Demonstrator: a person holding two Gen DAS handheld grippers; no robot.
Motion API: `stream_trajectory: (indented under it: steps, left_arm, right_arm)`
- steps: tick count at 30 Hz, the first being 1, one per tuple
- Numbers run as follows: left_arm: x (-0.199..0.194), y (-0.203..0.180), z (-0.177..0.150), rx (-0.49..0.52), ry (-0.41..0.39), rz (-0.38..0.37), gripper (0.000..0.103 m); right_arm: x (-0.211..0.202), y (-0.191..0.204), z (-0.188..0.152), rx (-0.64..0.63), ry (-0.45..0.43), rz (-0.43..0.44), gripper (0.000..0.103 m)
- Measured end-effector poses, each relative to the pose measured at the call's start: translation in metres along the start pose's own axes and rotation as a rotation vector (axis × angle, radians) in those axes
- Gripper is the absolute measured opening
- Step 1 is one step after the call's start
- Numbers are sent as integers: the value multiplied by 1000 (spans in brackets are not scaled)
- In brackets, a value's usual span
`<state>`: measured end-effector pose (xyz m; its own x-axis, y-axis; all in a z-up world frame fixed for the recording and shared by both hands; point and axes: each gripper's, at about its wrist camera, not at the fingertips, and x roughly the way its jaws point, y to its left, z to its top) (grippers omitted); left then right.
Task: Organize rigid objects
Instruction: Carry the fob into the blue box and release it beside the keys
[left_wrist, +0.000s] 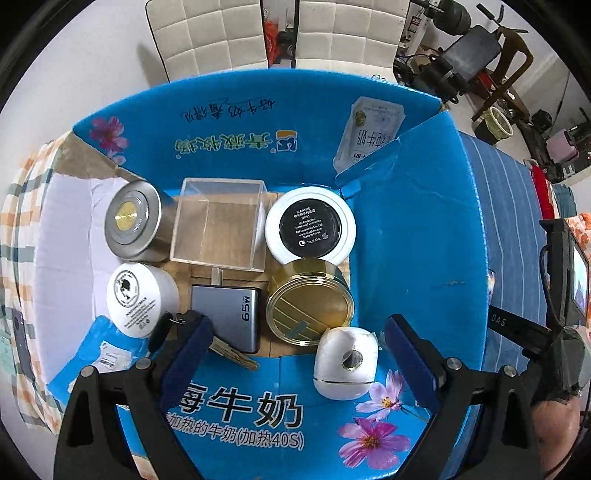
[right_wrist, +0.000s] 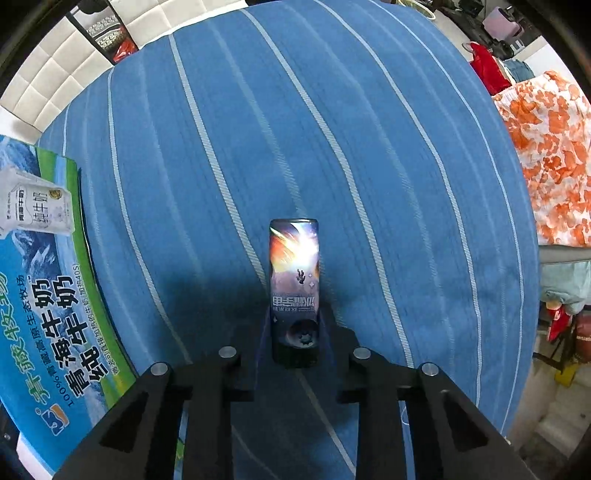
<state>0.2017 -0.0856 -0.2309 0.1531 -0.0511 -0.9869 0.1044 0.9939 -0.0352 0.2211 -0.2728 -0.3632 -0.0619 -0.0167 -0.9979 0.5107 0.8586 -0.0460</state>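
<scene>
One slim box (right_wrist: 294, 280) pinched in my right gripper (right_wrist: 294, 332), long axis running away from fingers; left gripper (left_wrist: 295, 343) spread over milk carton (left_wrist: 406, 236).

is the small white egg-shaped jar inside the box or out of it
Not inside: the white egg-shaped jar sits on the blue box's near flap, next to the gold tin that is inside.

Home bedroom. Bed w/ blue white-striped cover (right_wrist: 332, 147) lies under the right gripper; white padded tufted headboard (left_wrist: 221, 33) beyond the left gripper. Orange-and-white floral fabric (right_wrist: 550, 155) off to the right gripper's right. Black exercise gear (left_wrist: 465, 48) and misc household clutter beyond, against wall.
</scene>
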Motion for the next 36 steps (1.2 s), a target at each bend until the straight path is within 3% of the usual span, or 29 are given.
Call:
stream_trajectory:
  steps: [6, 15, 22, 30, 36]
  left_arm:
    - [-19, 0, -8, 29, -41, 23, 96]
    - [-64, 8, -16, 58, -112, 19, 96]
    - [-111, 34, -19, 57, -195, 44, 96]
    - [-134, 74, -27, 20, -235, 67, 96]
    - [-98, 113, -38, -42, -182, 66, 96]
  right_arm:
    - [-40, 10, -19, -20, -91, 23, 27]
    - [-150, 36, -59, -104, -277, 141, 27]
    - [-206, 65, -96, -179, -327, 231, 27]
    - [-214, 105, -125, -255, -309, 306, 27]
    - [-156, 139, -131, -287, -188, 368, 27]
